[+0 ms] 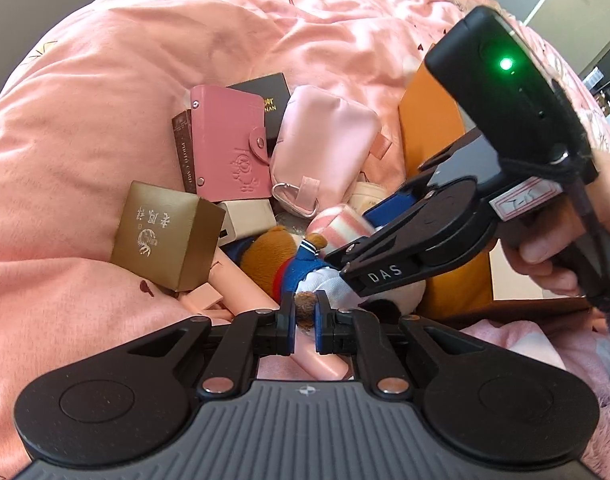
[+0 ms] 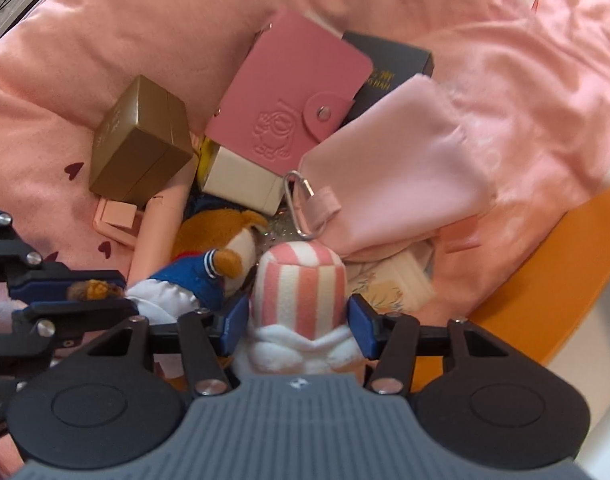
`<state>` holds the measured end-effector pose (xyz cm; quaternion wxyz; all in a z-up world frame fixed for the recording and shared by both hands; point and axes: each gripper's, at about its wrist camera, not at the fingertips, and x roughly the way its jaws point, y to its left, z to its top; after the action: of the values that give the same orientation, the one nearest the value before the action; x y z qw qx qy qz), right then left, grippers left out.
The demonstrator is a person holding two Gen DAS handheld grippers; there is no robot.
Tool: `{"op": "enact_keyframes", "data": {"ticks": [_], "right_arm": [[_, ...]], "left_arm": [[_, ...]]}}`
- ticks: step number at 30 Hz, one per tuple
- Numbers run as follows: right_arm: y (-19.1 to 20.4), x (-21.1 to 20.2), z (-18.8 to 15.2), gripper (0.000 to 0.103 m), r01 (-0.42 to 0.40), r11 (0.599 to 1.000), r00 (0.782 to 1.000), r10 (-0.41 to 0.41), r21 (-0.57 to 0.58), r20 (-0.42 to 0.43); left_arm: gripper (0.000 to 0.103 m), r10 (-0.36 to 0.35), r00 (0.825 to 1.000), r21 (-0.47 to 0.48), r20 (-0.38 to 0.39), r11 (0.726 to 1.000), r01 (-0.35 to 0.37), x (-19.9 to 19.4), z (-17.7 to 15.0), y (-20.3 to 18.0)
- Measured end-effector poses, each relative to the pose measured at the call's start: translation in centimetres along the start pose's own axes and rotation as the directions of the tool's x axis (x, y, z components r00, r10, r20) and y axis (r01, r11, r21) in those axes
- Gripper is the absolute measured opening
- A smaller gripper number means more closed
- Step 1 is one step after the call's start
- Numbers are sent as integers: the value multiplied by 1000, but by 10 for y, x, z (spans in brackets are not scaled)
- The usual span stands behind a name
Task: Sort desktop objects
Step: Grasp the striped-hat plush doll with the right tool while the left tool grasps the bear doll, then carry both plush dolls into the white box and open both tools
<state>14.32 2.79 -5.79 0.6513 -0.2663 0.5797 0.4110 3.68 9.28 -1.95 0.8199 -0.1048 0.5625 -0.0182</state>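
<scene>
Left wrist view: the left tongs (image 1: 305, 320) are clenched on a brown furry limb of the plush bear (image 1: 279, 256), which lies at the near edge of a heap on a pink bed quilt (image 1: 85, 100). The right tongs (image 1: 347, 258) reach in from the right, the holder's hand (image 1: 553, 256) on the grip and a green light glowing on the black housing, their fingers against the bear's blue-and-white outfit and a pink-striped plush piece (image 1: 341, 220). Behind sit a gold box (image 1: 165, 236), a pink snap wallet (image 1: 229, 144), a dark box (image 1: 269, 96) and a pale pink pouch (image 1: 325, 140). An orange bin (image 1: 429, 128) stands at right.

Right wrist view: the right tongs (image 2: 299, 326) grasp the pink-striped plush piece (image 2: 301, 284) between their blue pads. The bear (image 2: 221, 236) lies just left, its limb pinched in the left tongs (image 2: 69, 292) at the frame's left edge. Gold box (image 2: 141, 140), wallet (image 2: 293, 100), cream box (image 2: 241, 180) and pouch (image 2: 393, 188) with its metal clip crowd beyond, the orange bin's (image 2: 545, 292) rim at right.
</scene>
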Motion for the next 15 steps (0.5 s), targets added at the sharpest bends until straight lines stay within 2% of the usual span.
{"op": "enact_keyframes", "data": {"ticks": [1,6,9,12,15], "right_arm": [[0,0,0,51,-1,1000,1000,1,2,4],[1,-22,-8,47,11,1000,997,-11,3,70],[-4,-45,-15,46,9,999,990,-14,37,141],[-12,-73,-22,46,-13,996,973,-8,88,233],[-19,-105,-31,46,-18,990,942,-30,141,333]], "left_arm": [[9,-3,1000,0,5,1000,3,-1,0,0],[9,-15,998,4,58,1000,15,-15,1,0],[9,-23,992,9,128,1000,22,-32,4,-5],[9,-32,977,24,209,999,28,-52,12,-12],[9,-46,958,58,284,998,30,-71,21,-24]]}}
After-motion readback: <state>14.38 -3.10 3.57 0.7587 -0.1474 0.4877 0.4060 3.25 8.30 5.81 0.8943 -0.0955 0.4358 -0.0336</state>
